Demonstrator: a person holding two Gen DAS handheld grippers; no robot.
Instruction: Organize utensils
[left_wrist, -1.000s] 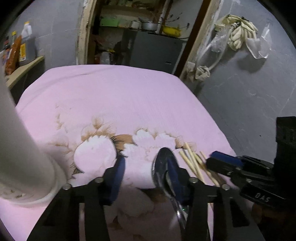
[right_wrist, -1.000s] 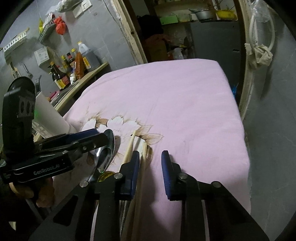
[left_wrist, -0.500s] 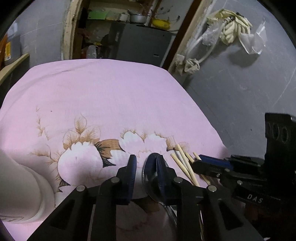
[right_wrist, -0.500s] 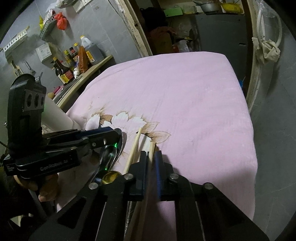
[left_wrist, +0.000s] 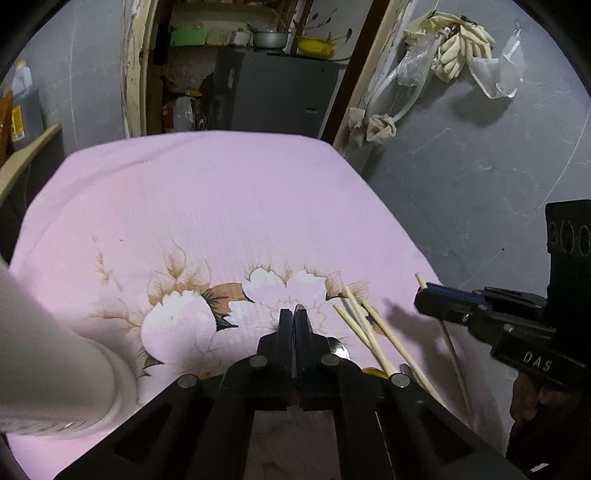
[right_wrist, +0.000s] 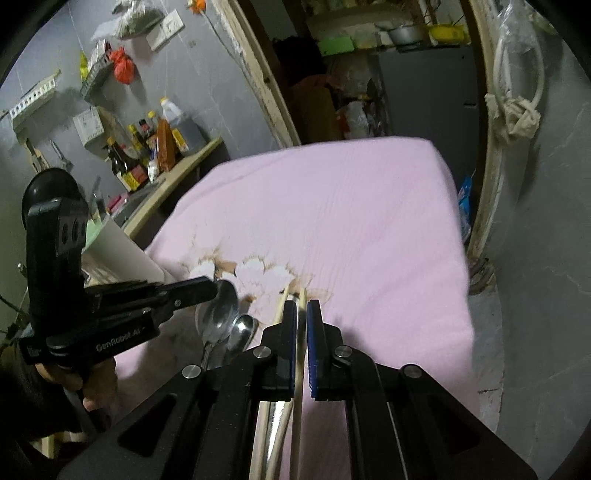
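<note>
Pink floral cloth (left_wrist: 221, 206), utensils heaped at near edge: right gripper (right_wrist: 301, 314) pinched on one chopstick (right_wrist: 300, 354), apparently lifting it for sorting; left gripper (left_wrist: 293, 317) fully closed, apparently gripping a spoon (right_wrist: 218, 314); white holder (left_wrist: 48, 369) alongside.

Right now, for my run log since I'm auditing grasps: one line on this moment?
left gripper: shut on spoon | right gripper: shut on chopstick | other chopsticks: on pink cloth
</note>
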